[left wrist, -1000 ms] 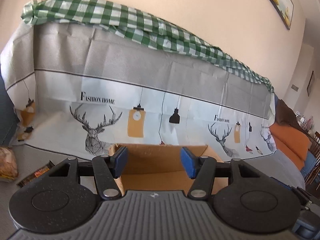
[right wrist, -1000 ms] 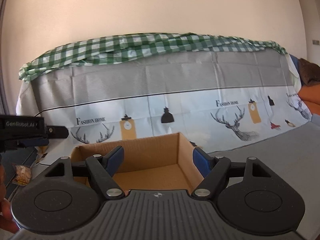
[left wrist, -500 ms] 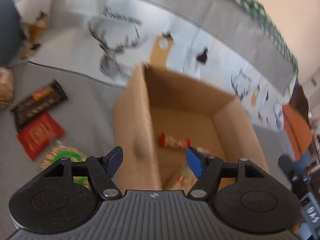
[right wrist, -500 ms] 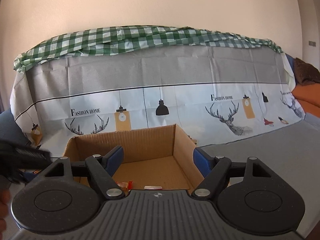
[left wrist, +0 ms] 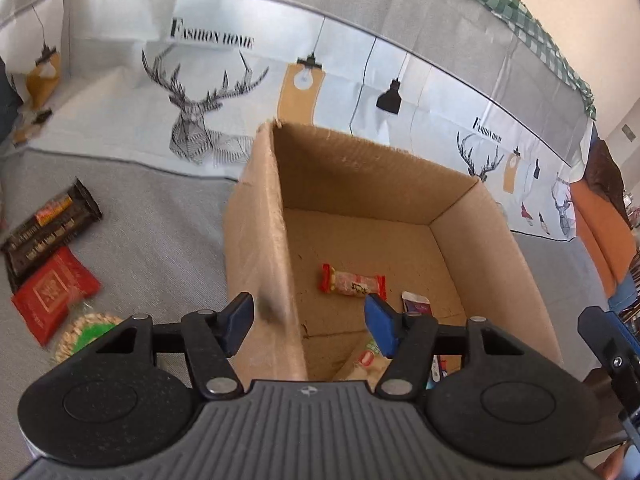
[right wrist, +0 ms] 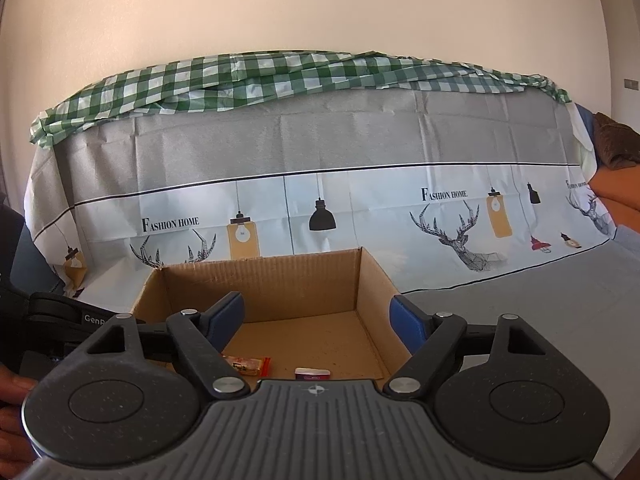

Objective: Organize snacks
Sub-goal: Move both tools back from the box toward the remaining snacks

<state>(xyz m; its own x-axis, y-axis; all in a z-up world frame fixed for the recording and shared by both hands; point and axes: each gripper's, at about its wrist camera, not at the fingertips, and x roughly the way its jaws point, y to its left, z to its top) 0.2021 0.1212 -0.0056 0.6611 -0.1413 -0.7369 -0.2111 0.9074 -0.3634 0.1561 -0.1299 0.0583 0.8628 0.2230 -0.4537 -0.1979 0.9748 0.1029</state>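
The cardboard box (left wrist: 400, 216) already holds about 4 snacks; 4 more, among them the red packet (left wrist: 54, 292), lie at its 9 o'clock. Left claw (left wrist: 308, 322), just narrowed, and right claw (right wrist: 316, 318) gape, empty.
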